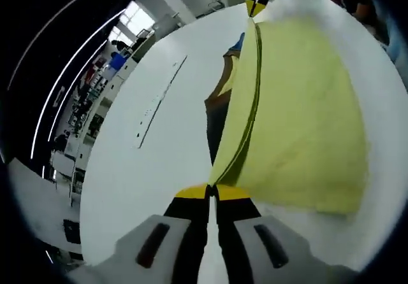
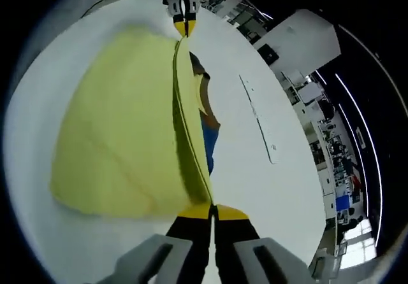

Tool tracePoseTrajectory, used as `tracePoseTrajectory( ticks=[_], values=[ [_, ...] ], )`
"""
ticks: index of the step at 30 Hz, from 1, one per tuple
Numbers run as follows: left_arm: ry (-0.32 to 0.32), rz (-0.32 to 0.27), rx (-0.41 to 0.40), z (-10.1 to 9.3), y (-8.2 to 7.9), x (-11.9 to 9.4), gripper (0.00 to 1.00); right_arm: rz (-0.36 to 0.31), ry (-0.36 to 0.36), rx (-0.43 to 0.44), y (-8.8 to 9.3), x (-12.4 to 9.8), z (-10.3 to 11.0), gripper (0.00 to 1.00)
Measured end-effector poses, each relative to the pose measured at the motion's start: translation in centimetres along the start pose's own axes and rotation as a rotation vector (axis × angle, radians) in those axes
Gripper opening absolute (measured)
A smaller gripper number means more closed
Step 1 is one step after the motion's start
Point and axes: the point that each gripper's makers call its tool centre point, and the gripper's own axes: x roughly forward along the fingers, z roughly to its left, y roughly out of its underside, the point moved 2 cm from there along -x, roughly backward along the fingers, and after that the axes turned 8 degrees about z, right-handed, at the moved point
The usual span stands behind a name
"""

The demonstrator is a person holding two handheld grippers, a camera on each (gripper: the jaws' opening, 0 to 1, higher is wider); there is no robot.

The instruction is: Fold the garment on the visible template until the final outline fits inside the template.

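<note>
A yellow garment [image 1: 299,112] hangs stretched between my two grippers over a white table [image 1: 146,169]. My left gripper [image 1: 212,191] is shut on one corner of its folded edge. At the far end of that edge the right gripper [image 1: 255,5] pinches the other corner. In the right gripper view the same yellow garment [image 2: 121,137] spreads to the left, my right gripper [image 2: 212,209] is shut on its near corner, and the left gripper [image 2: 185,24] holds the far corner. A darker layer with a blue patch [image 2: 209,141] shows beneath the edge.
A thin printed line [image 1: 159,102] runs across the table beside the garment; the same line [image 2: 258,121] appears in the right gripper view. Beyond the table edge stand shelves, desks and bright windows [image 1: 131,23].
</note>
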Motion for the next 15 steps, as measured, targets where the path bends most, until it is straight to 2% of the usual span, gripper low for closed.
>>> tracePoseTrajectory(
  ticks=[2, 4, 5, 9, 11, 12, 15],
  values=[
    [-0.021, -0.033, -0.089, 0.9, -0.3, -0.1, 0.00, -0.004, -0.002, 0.066, -0.1, 0.3, -0.5, 0.00],
    [0.006, -0.039, -0.244, 1.4, -0.2, 0.0, 0.00, -0.001, -0.008, 0.143, 0.0, 0.8, -0.9, 0.00],
    [0.006, -0.049, -0.295, 1.7, -0.3, 0.2, 0.00, -0.001, -0.016, 0.186, 0.0, 1.0, -1.1, 0.00],
    [0.056, -0.047, -0.560, 2.2, 0.0, 0.9, 0.00, 0.010, -0.050, 0.293, 0.2, 1.8, -1.2, 0.00],
    [0.081, -0.053, -0.654, 2.2, 0.1, 1.3, 0.00, 0.023, -0.069, 0.363, 0.5, 2.3, -1.2, 0.00],
    [0.079, -0.052, -0.668, 2.2, 0.2, 1.4, 0.00, 0.021, -0.081, 0.412, 0.5, 2.5, -1.2, 0.00],
    [0.086, -0.040, -0.673, 2.0, 0.3, 1.8, 0.00, 0.024, -0.084, 0.444, 0.6, 2.8, -1.3, 0.00]
  ],
)
